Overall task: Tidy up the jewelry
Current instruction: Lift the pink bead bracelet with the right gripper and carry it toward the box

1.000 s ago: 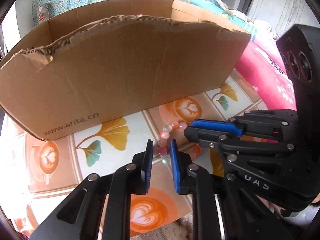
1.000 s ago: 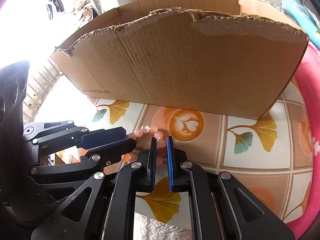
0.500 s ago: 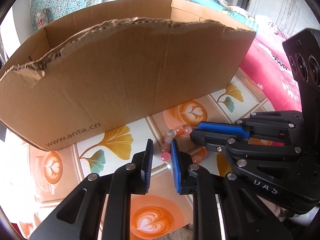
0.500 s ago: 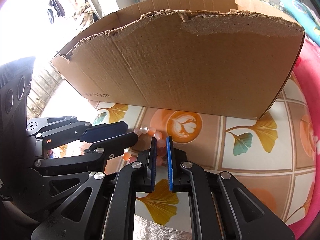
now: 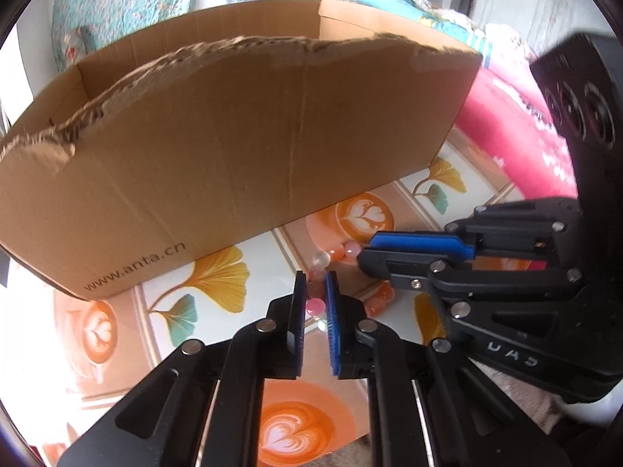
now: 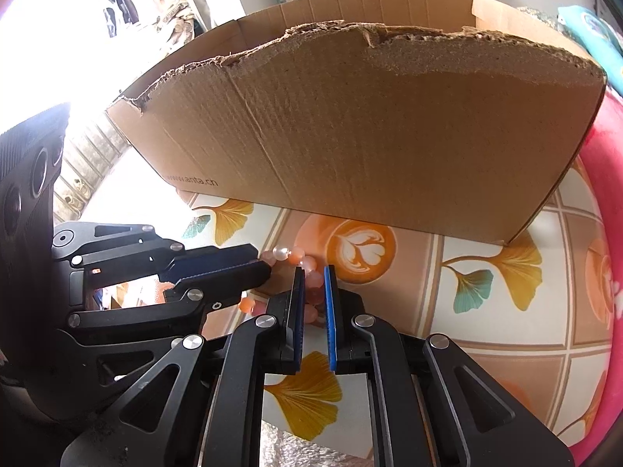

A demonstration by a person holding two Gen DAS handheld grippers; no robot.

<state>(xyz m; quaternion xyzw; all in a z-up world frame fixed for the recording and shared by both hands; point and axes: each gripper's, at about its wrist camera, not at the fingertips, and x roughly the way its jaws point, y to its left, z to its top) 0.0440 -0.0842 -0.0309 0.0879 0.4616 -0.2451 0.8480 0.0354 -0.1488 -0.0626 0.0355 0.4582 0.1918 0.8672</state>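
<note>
A bracelet [image 5: 338,252] of pink and orange beads lies on the patterned tablecloth in front of a tall cardboard box [image 5: 233,136]. My left gripper [image 5: 315,284] points down at it. Its jaws are closing, and the blue pads touch the pink beads between them. My right gripper [image 5: 368,251] comes in from the right and covers the far part of the loop. In the right wrist view my right gripper [image 6: 314,278] is shut on beads of the same bracelet [image 6: 288,253]. The left gripper [image 6: 261,260] reaches in there from the left. The box [image 6: 389,136] fills the background.
The tablecloth [image 6: 486,272] is printed with ginkgo leaves and latte cups. The box's torn front wall stands just behind the beads, and its inside is hidden. A pink blanket [image 5: 518,136] lies to the right of the table. Its near edge runs close below the grippers.
My left gripper's jaws have narrowed onto the pink beads. The right gripper has kept its grip and place.
</note>
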